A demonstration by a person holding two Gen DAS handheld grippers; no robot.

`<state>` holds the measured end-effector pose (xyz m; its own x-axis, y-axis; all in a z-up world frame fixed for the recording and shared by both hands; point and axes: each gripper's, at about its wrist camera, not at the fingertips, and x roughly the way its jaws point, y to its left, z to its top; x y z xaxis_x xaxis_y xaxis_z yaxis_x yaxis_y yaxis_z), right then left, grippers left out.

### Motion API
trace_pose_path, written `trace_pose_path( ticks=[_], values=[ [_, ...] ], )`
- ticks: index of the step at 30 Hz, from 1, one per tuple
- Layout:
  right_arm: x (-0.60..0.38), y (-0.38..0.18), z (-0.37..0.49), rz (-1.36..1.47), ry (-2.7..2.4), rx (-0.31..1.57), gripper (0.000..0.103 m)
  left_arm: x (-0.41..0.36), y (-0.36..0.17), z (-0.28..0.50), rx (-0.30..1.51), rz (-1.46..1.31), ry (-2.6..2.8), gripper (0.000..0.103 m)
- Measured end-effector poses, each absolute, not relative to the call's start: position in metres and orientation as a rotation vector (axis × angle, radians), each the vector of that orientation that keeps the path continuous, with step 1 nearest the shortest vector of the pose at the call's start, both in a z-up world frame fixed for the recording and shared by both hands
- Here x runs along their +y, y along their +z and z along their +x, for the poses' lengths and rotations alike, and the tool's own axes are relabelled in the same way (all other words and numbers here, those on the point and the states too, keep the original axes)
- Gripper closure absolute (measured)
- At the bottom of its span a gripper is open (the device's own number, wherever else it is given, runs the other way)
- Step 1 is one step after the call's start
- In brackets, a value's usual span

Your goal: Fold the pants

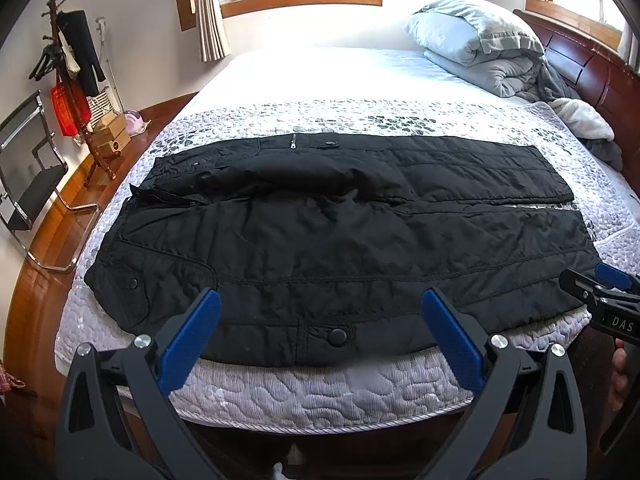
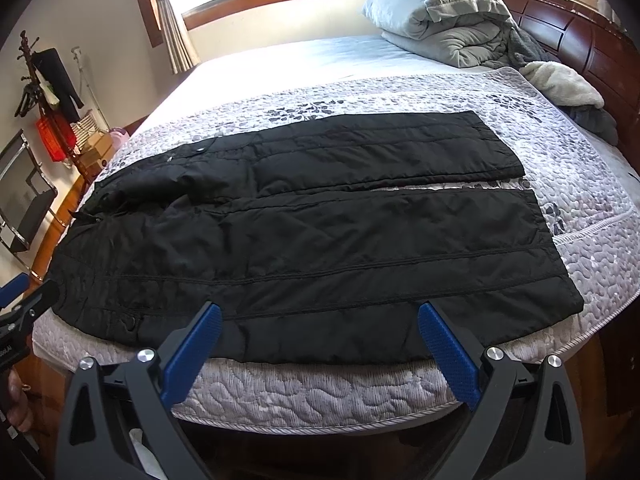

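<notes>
Pants: black quilted pants lie flat across the near part of a bed, waist to the left, both legs stretched right, a narrow gap between the legs.
Bed cover: a pebble-patterned quilt lies under the pants.
Left gripper: the left gripper hovers at the near edge over the pants, jaws spread wide, holding nothing.
Right gripper: the right gripper hangs over the near leg, jaws likewise spread and empty.
Background: folded grey bedding sits by the wooden headboard; a coat rack stands at left.
</notes>
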<state>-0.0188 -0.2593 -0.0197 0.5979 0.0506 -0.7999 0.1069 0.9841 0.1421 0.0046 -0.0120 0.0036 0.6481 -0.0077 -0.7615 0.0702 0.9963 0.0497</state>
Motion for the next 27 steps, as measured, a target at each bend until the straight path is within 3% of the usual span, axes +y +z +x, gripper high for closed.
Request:
trace_pose_path(
  ticks=[27],
  values=[
    [-0.266,-0.030,0.021,0.192,0.057,0.984,0.004,-0.013,-0.015,0.044,0.948,0.066,-0.060,0.003]
  ],
)
